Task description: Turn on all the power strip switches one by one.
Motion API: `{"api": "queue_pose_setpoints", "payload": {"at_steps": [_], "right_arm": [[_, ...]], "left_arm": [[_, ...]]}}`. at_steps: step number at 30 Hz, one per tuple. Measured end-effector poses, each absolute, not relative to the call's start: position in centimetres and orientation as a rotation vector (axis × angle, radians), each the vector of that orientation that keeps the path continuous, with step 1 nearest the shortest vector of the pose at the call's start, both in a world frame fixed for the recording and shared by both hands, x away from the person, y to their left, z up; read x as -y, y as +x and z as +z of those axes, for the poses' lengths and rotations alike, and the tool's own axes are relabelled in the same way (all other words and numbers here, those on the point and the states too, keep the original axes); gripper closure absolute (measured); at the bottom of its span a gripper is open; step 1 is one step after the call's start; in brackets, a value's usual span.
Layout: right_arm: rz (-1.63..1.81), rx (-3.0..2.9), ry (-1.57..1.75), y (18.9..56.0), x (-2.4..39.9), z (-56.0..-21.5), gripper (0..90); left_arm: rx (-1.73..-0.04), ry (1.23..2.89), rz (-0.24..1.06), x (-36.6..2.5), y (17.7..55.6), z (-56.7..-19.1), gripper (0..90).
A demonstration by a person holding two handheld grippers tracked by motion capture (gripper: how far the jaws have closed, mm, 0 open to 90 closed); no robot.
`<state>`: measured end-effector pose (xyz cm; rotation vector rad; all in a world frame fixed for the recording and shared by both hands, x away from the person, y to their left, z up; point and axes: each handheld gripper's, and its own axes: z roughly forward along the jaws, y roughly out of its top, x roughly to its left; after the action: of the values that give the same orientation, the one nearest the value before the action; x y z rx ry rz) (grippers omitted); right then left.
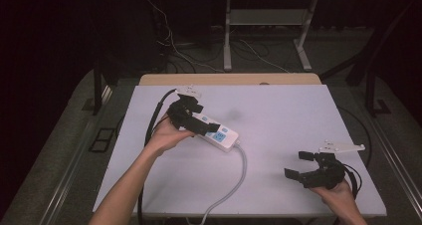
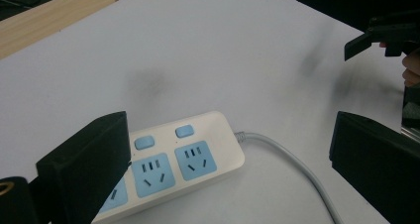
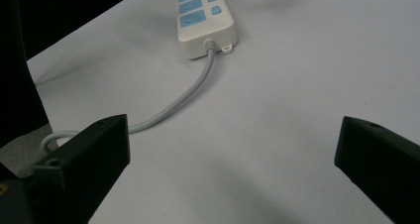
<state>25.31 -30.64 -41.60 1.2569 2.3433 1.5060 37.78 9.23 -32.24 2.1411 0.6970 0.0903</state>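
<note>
In the high view we lose the far end of the white power strip (image 1: 219, 134) under our left tongs (image 1: 201, 119), which hang wide open over it, holding nothing. The strip lies left of centre on the white surface (image 1: 278, 110), its blue sockets up and its grey cable (image 1: 238, 177) running off the near edge. Our right tongs (image 1: 299, 165) hover wide open and empty near the right corner.

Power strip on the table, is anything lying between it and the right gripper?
Nothing solid. Bare white table separates the right gripper from the power strip; its grey cable trails off toward the near edge on the gripper's left, not across the path.
</note>
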Motion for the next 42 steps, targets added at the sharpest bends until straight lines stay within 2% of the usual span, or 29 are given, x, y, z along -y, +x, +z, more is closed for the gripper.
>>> {"api": "queue_pose_setpoints", "payload": {"at_steps": [11, 22, 31, 42], "right_arm": [[1.505, -2.345, 1.261, 25.4, 30.7, -41.6, 0.5], [1.508, -2.348, 1.261, 25.5, 30.7, -41.7, 0.5], [1.507, -2.351, 1.26, 25.5, 30.6, -41.7, 0.5], [1.508, -2.352, 1.259, 25.6, 30.7, -41.7, 0.5]], "left_arm": [[-0.691, 2.199, 0.075, -7.3, 39.4, -32.4, 2.3], [-0.686, 2.245, 0.075, -5.5, 40.3, -33.1, 8.6], [-0.686, 2.271, 0.063, -4.4, 41.1, -34.3, 23.7], [-0.708, 2.299, 0.056, -3.7, 42.1, -35.8, 48.6]]}}
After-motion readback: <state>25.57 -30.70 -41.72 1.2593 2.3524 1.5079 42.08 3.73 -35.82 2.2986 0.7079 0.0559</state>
